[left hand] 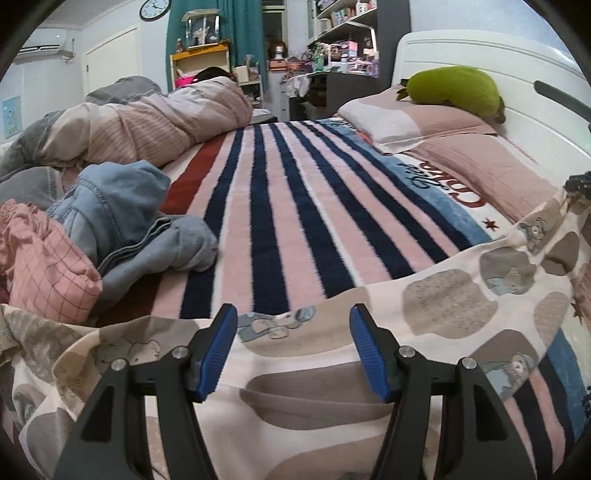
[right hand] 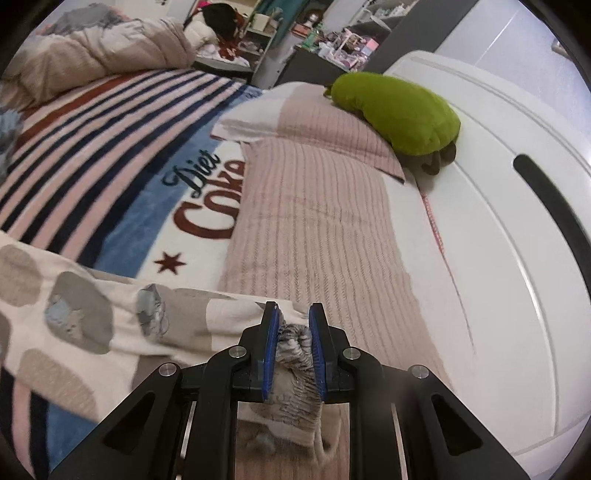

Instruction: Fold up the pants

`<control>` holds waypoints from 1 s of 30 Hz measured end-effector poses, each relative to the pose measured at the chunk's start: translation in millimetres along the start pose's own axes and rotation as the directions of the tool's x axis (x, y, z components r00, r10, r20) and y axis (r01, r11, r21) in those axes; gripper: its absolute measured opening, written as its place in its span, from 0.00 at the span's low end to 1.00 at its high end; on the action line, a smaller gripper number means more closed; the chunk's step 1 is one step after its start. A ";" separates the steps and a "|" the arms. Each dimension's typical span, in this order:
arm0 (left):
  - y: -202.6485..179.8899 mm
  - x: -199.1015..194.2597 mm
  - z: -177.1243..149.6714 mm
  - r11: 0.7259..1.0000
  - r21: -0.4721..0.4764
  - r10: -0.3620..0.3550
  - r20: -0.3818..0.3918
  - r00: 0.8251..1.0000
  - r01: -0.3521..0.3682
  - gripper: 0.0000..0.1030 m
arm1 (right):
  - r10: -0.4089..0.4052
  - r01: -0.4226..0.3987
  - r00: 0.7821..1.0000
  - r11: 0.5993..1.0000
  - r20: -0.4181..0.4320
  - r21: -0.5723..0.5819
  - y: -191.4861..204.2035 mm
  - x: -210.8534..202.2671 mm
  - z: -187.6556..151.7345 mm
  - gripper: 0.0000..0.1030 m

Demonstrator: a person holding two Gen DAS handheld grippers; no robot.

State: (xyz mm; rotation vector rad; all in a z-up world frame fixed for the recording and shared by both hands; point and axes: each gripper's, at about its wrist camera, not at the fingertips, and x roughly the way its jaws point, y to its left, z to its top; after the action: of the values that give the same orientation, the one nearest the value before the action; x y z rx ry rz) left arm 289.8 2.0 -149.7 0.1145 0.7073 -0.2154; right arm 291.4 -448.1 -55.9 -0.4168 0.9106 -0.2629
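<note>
- The bed (left hand: 480, 85) fills both views, white headboard on the right, with a striped blanket (left hand: 280, 206) spread over it, pink and navy stripes and "Diet Coke" lettering near the pillows.
- A bunched-up duvet (left hand: 147, 125) sits along the far left edge of the bed.
- The pants (left hand: 443, 302), cream with grey-brown blobs and little cartoon prints, lie across the near edge of the bed on top of the blanket, running from the left view's foreground over into the right one.
- Two pink-striped pillows (right hand: 314, 206) lie by the headboard, with a green plush (right hand: 399, 110) on the far one.
- Left of the pants there's a heap of clothes: something denim (left hand: 118, 221) and a pink checked piece (left hand: 44, 258), just beside each other.
- Left tongs (left hand: 293, 349) are open fairly wide right above the pants, nothing between the blue pads (left hand: 218, 354).
- Right tongs (right hand: 293, 347) are nearly shut and pinching a gathered bit of the pants fabric, which bunches up between the pads and hangs below them. That view is a bit motion-blurred.
- A wall clock (left hand: 155, 8) hangs up top in the left view, above cluttered shelves (left hand: 343, 22) in the back.
</note>
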 end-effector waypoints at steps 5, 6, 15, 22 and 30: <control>7.7 5.9 1.9 0.999 -0.035 0.032 -0.004 0.999 -0.032 0.57 | -0.035 0.036 0.999 0.998 -0.028 0.050 -15.3 39.1 -6.4 0.11; 8.3 6.8 2.0 0.999 -0.039 0.033 -0.004 0.999 -0.033 0.57 | -0.034 0.036 0.999 0.998 -0.032 0.058 -18.0 45.2 -7.5 0.12; 12.0 -0.3 4.2 0.997 -0.073 0.020 0.031 0.999 -0.018 0.57 | 0.065 -0.079 0.995 0.973 0.070 0.217 -49.3 0.3 -18.4 0.49; 9.0 -9.7 4.1 0.996 -0.076 -0.036 0.044 0.998 0.040 0.58 | 0.223 -0.222 0.974 0.895 0.045 0.388 -50.3 -39.9 -79.7 0.64; 10.1 -12.6 3.0 0.996 -0.081 -0.042 0.052 0.998 0.046 0.58 | 0.248 -0.235 0.968 0.863 0.029 0.446 -32.0 -5.4 -98.2 0.74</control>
State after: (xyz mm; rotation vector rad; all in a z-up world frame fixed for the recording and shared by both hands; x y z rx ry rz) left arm 284.7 13.2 -138.9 0.0152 0.6678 -0.2303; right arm 207.6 -497.7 -90.7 0.1316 0.8896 -0.2389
